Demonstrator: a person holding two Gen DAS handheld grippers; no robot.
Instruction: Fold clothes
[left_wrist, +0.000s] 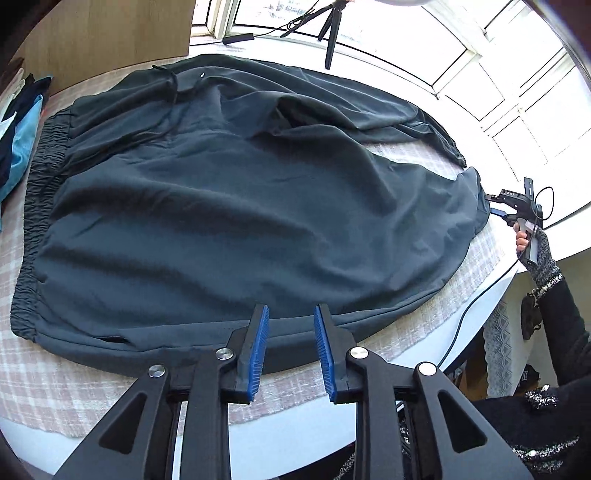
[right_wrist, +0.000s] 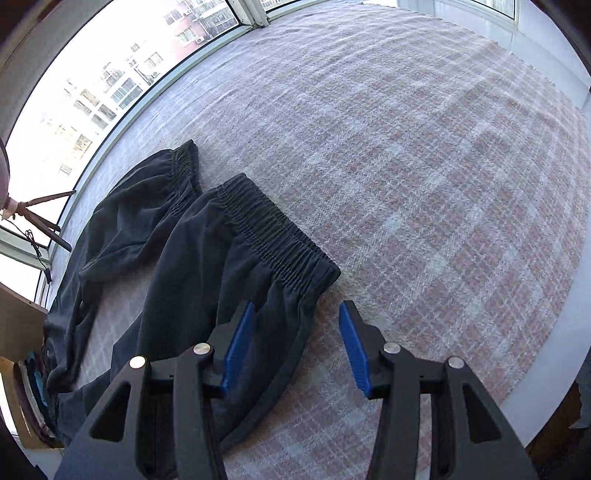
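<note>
dark trousers (left_wrist: 236, 206) lie flat, unfolded on the plaid cloth (right_wrist: 424, 166) — left gripper (left_wrist: 291, 347) and right gripper (right_wrist: 297, 347) both gape wide, empty.

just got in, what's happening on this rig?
A person with a handheld tool in each hand is setting up to fold dark trousers spread flat on a checked cloth. The left tool hovers open at the near side seam. The right tool is open at the nearer leg's elastic cuff, one finger over the fabric. Nothing is gripped and no fold is made.
</note>
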